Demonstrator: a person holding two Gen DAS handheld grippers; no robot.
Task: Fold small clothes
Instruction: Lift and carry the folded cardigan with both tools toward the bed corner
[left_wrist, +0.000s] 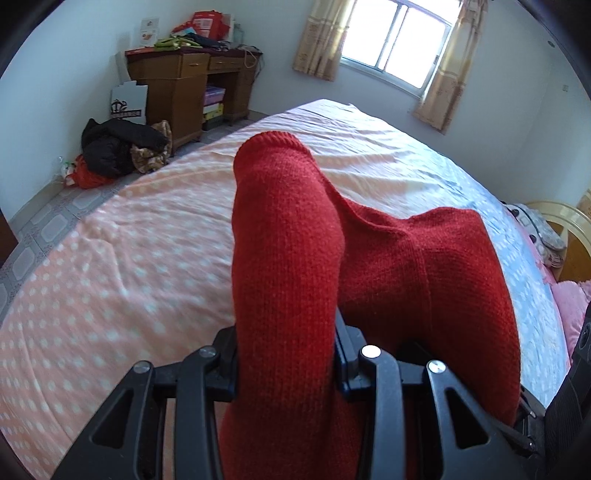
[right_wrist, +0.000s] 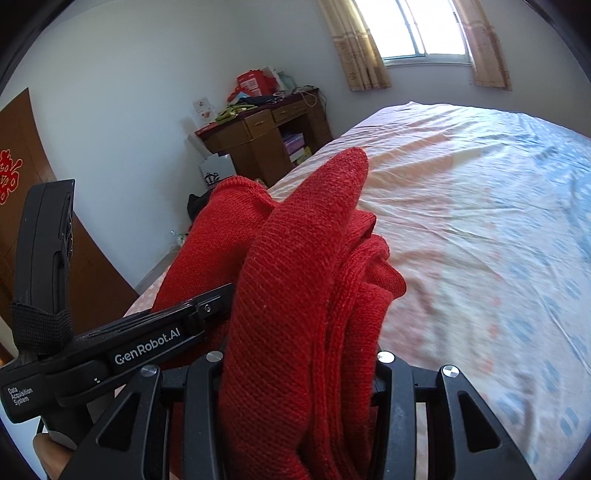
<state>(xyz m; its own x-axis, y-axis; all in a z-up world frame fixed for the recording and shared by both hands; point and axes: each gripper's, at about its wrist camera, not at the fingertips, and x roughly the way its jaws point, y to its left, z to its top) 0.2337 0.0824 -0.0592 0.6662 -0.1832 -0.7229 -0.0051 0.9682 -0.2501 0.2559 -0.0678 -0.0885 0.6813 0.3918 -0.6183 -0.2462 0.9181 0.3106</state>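
A red knitted garment (left_wrist: 291, 240) is lifted above the bed, and both grippers hold it. In the left wrist view my left gripper (left_wrist: 286, 334) is shut on a thick fold of it; the knit rises between the jaws and hides the fingertips. The rest of the garment sags away to the right. In the right wrist view my right gripper (right_wrist: 301, 356) is shut on a bunch of several red layers (right_wrist: 295, 288). The left gripper's black body (right_wrist: 147, 350) shows close on the left, also clamped on the cloth.
Below lies a bed with a pink dotted sheet (left_wrist: 122, 258) that turns pale blue on the right (right_wrist: 517, 206). A wooden desk (left_wrist: 181, 88) piled with things stands by the far wall. Dark clothes (left_wrist: 114, 147) lie heaped on the tiled floor. Pillows (left_wrist: 546, 236) sit at the right.
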